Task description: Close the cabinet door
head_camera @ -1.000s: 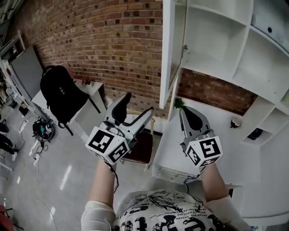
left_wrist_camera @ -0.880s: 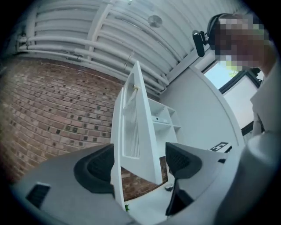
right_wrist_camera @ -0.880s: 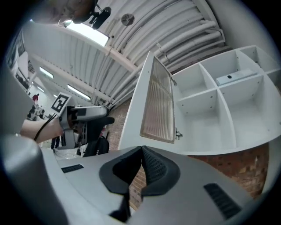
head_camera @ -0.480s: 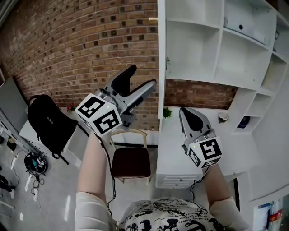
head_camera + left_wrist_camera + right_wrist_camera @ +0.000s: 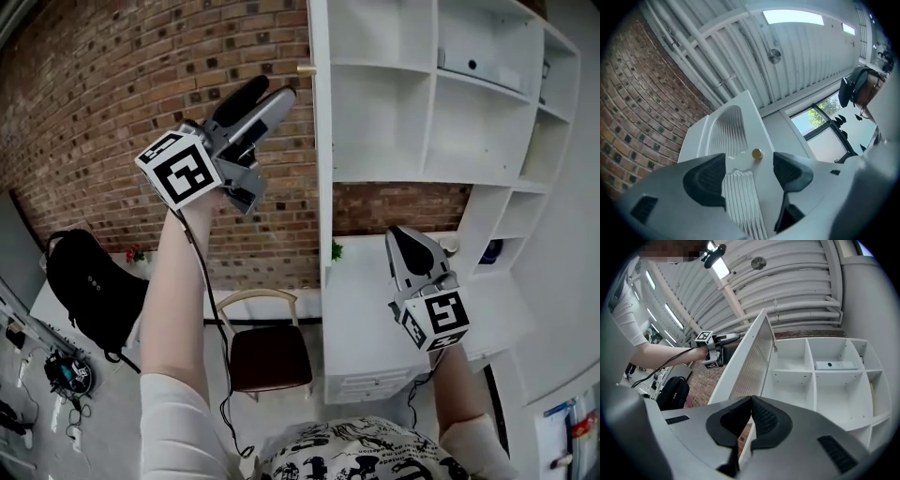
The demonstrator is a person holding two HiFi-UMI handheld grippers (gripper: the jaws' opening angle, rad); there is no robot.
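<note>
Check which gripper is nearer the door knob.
Left. The left gripper is up beside the knob, just to its left. Its open jaws have just been closing slightly, with nothing between them. The right gripper is shut, far below the knob.

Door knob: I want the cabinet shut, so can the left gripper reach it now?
Probably yes. The left gripper faces the knob with nothing between; its jaws, just closing slightly, stand open and empty.

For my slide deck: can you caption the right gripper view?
Right gripper, jaws shut on nothing, faces the open cabinet door edge-on, with the white shelves exposed beside it.
</note>
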